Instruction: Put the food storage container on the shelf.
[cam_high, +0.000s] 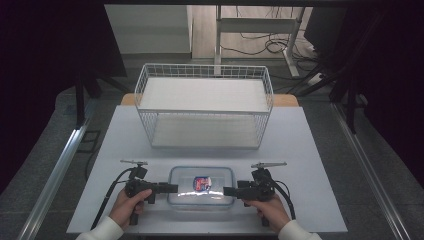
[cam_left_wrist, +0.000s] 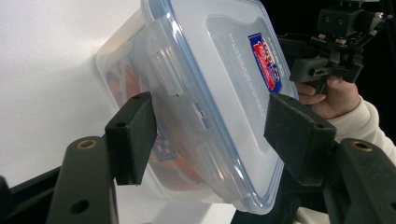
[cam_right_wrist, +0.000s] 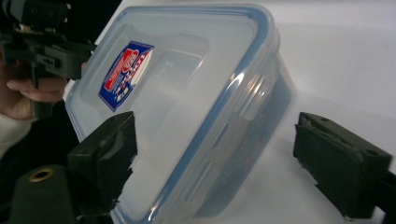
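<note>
Lidded plastic container (cam_high: 201, 187) with blue-and-red label (cam_high: 201, 183), placed at near edge of tabletop (cam_high: 310, 150), in front of white wire basket (cam_high: 205, 106). Left hand-held gripper (cam_high: 172, 188) spread around left end, not yet pressing. Right hand-held gripper (cam_high: 229, 191) spread around right end.

no readable text, only a blurred red-and-blue label (cam_left_wrist: 265, 61) on the container lid (cam_left_wrist: 233, 93)
</note>
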